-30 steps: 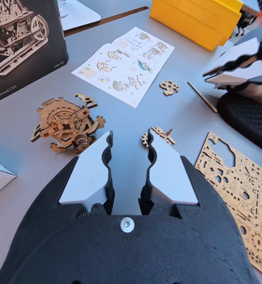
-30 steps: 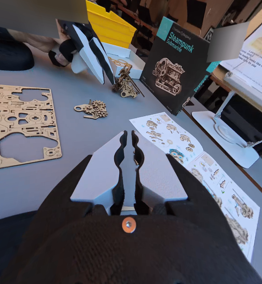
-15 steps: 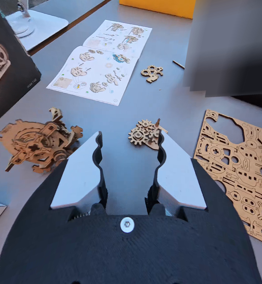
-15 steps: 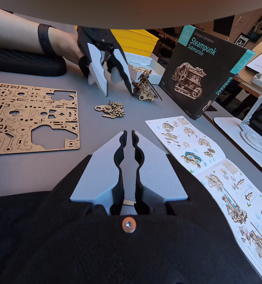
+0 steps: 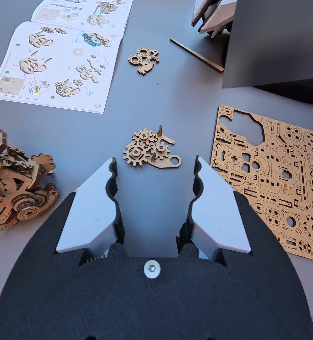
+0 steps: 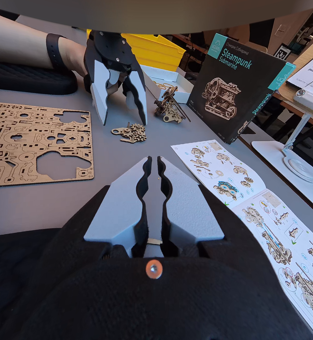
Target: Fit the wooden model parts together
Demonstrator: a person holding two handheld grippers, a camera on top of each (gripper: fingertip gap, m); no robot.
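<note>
Wooden gear assembly [image 5: 150,150] lies before the left gripper [image 5: 155,161], fingers spread wide. The right gripper [image 6: 154,159] is nearly closed, with a thin wooden sliver [image 6: 154,241] deep between its fingers. A lettered black box [image 6: 238,88] stands behind.

Gear assembly [image 5: 150,149] between parts sheet [image 5: 273,176] and built model [image 5: 14,185].

Black printed gripper [image 5: 155,160] bodies, pale wavy-edged jaws, silver screw [image 5: 151,269], black wristband [image 6: 55,51].
</note>
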